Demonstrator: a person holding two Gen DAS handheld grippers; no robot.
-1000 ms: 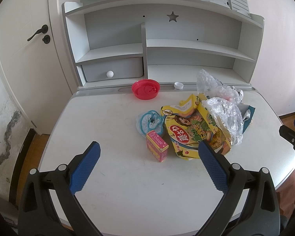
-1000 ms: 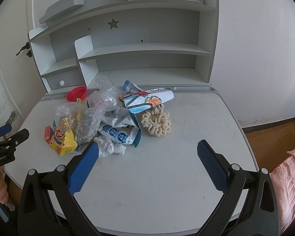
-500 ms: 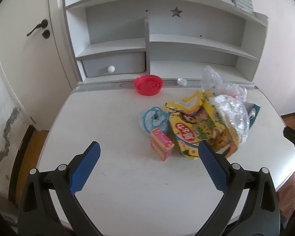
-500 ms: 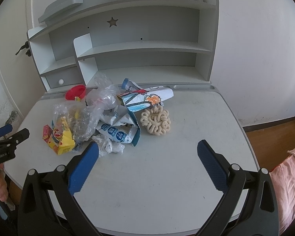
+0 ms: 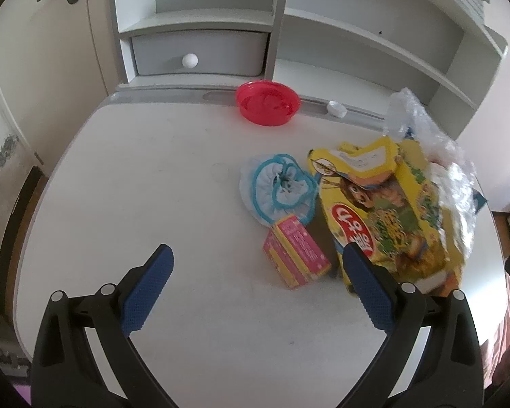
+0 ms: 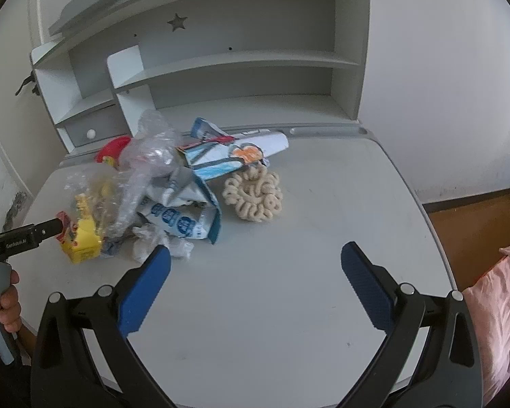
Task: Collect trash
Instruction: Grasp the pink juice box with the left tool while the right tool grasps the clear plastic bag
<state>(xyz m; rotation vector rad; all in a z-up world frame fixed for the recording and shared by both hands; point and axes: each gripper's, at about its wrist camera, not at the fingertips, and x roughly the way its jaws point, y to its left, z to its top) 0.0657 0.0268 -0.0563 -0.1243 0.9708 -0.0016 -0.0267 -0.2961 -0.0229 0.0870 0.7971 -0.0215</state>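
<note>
A pile of trash lies on the white desk (image 5: 153, 176). In the left wrist view I see a pink and yellow small box (image 5: 295, 261), a blue-rimmed white wrapper (image 5: 277, 188), a yellow snack bag (image 5: 384, 210) and clear crumpled plastic (image 5: 455, 183). My left gripper (image 5: 256, 289) is open and empty, just short of the box. In the right wrist view the pile shows clear plastic (image 6: 146, 159), a blue and white wrapper (image 6: 183, 216), a drawn paper (image 6: 234, 154) and a beige knitted ring (image 6: 253, 193). My right gripper (image 6: 255, 287) is open and empty, in front of the pile.
A red bowl (image 5: 268, 102) and a small white cap (image 5: 336, 108) sit at the desk's back edge, under grey shelves with a drawer (image 5: 197, 52). A door (image 5: 40, 34) is at the left. Wood floor (image 6: 472, 224) lies right of the desk.
My left gripper has moved forward and down toward the small box and yellow bag. My right gripper has moved closer to the pile. Both stay open.
</note>
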